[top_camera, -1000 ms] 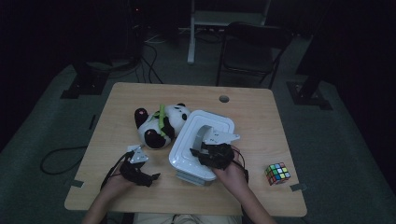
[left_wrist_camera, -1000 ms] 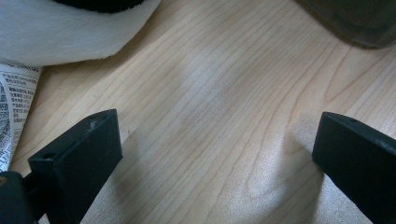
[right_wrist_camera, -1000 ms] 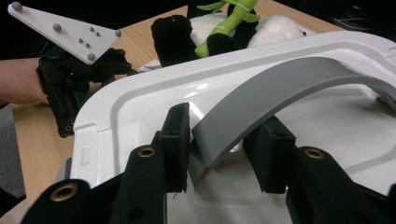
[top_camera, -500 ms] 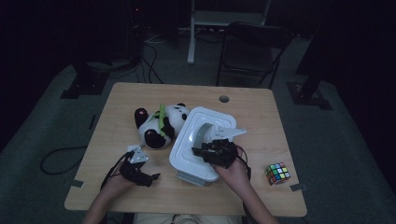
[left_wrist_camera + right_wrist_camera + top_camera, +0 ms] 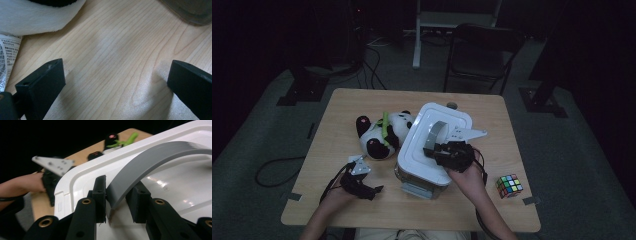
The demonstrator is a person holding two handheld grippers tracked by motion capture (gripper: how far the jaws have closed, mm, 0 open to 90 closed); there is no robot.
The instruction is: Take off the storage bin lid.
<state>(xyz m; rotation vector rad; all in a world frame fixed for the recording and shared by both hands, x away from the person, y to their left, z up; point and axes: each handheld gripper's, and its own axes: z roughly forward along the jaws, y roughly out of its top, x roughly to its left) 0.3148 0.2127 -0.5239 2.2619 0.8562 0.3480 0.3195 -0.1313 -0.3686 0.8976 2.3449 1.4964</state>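
Right at the centre of the high view, just right of middle on the tabletop (image 5: 337, 115), sits the white box (image 5: 432, 145), a rounded plastic container with a glossy lid and a grey handle (image 5: 435, 134) arching over it. Your right gripper (image 5: 434, 152) is clamped on the near end of that handle; its jaws have just been closing, with the handle between them. Your right gripper view shows what the high view cannot: the flat grey strap (image 5: 150, 157) curves up from between the two black pads (image 5: 100, 195), one pressing each face of it, above the lid's stepped white rim (image 5: 75, 177).

Against the box's left side in the high view lies a plush panda (image 5: 382, 132), black and white with a green strip across it. Your left gripper view gives its soft, furry white flank (image 5: 30, 17) at upper left, with a printed paper tag (image 5: 7, 55) below it, and pale wood grain between wide-apart matte black jaws that hold nothing. Your left gripper (image 5: 373, 191) rests at lower left of the tabletop. A multicoloured puzzle cube (image 5: 509, 185) stands well apart at lower right.

Compared with a second ago, the handle has swung up off the lid and your right hand has risen with it; your left hand has not shifted.
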